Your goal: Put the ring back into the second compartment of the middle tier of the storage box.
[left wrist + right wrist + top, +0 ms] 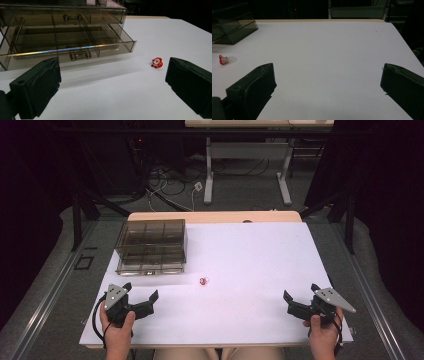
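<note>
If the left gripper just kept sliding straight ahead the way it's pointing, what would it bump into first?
Probably the open lower drawer of the smoky drawer box. The little red Santa figure lies right of centre, likely missed, though depth is uncertain.

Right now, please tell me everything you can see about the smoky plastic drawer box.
The drawer box looks like smoky brown see-through plastic, with two drawers stacked, each with a small metal-looking handle. The lower drawer is pulled out; dividers split it into compartments that look empty. The box stands upright at the far left of the white table, and nothing else touches it.
</note>
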A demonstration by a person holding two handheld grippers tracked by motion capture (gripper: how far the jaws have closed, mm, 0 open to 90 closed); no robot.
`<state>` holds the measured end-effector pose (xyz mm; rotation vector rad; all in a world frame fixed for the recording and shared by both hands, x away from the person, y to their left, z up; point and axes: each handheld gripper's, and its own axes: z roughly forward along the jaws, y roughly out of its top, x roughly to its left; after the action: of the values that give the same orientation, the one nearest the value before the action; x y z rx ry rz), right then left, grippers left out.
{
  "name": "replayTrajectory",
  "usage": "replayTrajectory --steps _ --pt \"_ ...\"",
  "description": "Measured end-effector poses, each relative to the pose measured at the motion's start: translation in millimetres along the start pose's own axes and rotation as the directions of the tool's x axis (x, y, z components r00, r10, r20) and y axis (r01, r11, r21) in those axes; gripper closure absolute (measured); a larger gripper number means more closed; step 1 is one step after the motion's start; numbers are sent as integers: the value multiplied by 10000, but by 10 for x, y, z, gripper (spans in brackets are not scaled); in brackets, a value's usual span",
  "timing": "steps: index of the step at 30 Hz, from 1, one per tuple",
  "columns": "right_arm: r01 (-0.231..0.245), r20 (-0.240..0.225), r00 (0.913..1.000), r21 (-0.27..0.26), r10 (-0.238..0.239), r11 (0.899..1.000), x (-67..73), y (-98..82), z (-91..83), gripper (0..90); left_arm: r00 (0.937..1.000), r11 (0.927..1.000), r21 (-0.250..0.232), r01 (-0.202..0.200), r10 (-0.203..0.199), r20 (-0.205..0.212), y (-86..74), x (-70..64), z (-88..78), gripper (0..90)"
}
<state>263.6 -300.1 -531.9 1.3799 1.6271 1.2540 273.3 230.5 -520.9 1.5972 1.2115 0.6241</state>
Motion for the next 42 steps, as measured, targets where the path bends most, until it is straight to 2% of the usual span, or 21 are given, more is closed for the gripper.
replayTrajectory --steps 5,11,13,15,21,26,32,35,37,39,40,42 --pt "-11 -105 9999 59 11 10000 7 -16 33 0 10000 10000 -56 62 -62 -14 14 -30 12 3" --pt "197 -172 9997 267 -192 9994 39 -35 84 0 9993 9998 39 174 -172 -333 59 -103 36 3" --pt "230 -242 9995 398 -220 9989 42 -35 93 0 9982 9999 36 113 -111 -590 71 -145 36 3" --pt "240 -272 9994 332 -231 9992 40 -42 108 0 9995 10000 -58 31 -33 -310 80 -171 34 3" --pt "249 -365 9991 383 -235 9990 44 -39 115 0 9998 9998 -157 -148 150 93 99 -265 59 3" --pt "281 -395 9989 498 -262 9984 50 -41 111 0 9993 9995 -84 -318 320 216 110 -315 81 3" --pt "338 -520 9982 510 -311 9981 56 -51 123 0 9993 9997 43 -224 223 306 144 -354 101 3" --pt "335 -508 9982 432 -313 9985 51 -52 122 0 9990 9992 175 -370 365 271 165 -386 125 3" --pt "290 -487 9985 570 -262 9980 47 -46 106 0 9984 9985 264 -480 472 311 189 -411 141 3" --pt "252 -495 9985 557 -224 9981 45 -46 107 0 9983 9985 290 -468 458 352 201 -426 151 3" --pt "236 -478 9986 436 -215 9988 37 -51 117 0 9976 9979 376 -534 516 470 231 -453 165 3" --pt "296 -498 9984 584 -267 9979 31 -48 112 0 9963 9966 470 -678 652 562 262 -483 188 3"
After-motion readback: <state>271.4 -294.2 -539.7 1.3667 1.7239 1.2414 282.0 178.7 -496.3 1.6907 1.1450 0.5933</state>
